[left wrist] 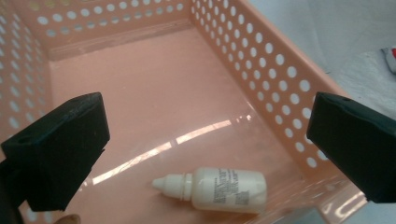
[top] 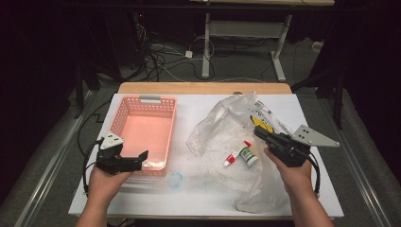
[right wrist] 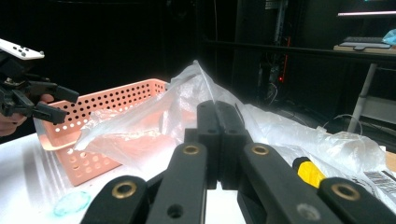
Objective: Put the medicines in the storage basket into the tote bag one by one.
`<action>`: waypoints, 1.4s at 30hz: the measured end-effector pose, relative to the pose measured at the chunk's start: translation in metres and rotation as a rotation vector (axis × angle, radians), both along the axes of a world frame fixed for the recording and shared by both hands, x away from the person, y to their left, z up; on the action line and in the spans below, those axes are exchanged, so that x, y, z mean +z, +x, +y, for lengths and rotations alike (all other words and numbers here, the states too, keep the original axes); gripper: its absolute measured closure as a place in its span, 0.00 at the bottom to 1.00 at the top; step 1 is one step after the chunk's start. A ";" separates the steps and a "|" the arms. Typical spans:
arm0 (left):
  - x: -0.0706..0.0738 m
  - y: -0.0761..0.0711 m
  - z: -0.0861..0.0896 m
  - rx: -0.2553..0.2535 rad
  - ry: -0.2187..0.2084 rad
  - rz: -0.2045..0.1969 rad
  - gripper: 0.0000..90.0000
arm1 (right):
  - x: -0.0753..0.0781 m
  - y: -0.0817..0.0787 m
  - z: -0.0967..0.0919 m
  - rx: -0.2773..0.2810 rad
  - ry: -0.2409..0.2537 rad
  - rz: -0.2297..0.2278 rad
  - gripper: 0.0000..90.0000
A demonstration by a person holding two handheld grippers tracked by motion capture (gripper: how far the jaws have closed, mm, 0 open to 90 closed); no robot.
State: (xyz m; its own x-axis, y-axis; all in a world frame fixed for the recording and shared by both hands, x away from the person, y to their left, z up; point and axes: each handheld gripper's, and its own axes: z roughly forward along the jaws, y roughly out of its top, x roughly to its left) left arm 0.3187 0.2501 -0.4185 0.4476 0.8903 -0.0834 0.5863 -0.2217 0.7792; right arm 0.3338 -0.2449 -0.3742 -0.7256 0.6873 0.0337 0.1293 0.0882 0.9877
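So the left gripper (top: 135, 160) is sitting over the near edge of the pink basket (top: 124, 111), jaws spread wide apart with nothing between them. In the left gripper view you can see a small white dropper bottle (left wrist: 217, 188) lying on its side on the basket floor, close to the near right corner, nozzle pointing left in that view. The bottle lies below the gap between the jaws and clear of both.

The right gripper (top: 258, 133) is over on the right side of the white table (top: 189, 189), jaws pressed together. From the right gripper view they seem to have a fold of the clear plastic bag (top: 222, 124) pinched between them, lifting it into a peak, though the film is so thin I can't be 100% sure it's caught.

Inside the crumpled bag, just left of the right hand (top: 293, 177), there are 2 more little items: a white bottle with a green label (top: 248, 155) and a slim red-and-white tube (top: 231, 160) lying beside it. A bit of yellow (right wrist: 309, 171) shows through the bag near the right gripper's jaws.

There's also a small bluish clear ring-shaped thing (top: 176, 180) on the table just near of the basket, between the 2 hands. The left hand (top: 106, 182) is at the basket's near left corner.
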 end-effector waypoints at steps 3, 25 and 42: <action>-0.001 0.000 0.007 0.012 -0.006 0.006 0.01 | 0.000 0.000 0.000 0.002 -0.004 -0.001 1.00; 0.008 0.032 0.004 -0.058 0.126 0.335 0.74 | 0.000 0.001 0.000 0.000 -0.001 0.005 1.00; -0.006 0.080 -0.007 -0.188 0.301 0.806 0.98 | -0.001 0.001 -0.001 0.002 0.008 0.012 1.00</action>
State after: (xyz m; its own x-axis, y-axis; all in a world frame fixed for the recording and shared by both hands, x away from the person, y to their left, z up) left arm 0.3986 0.2428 -0.4248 0.4951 0.8429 -0.2106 0.8657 -0.4992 0.0371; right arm 0.3345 -0.2458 -0.3751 -0.7262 0.6858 0.0480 0.1412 0.0805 0.9867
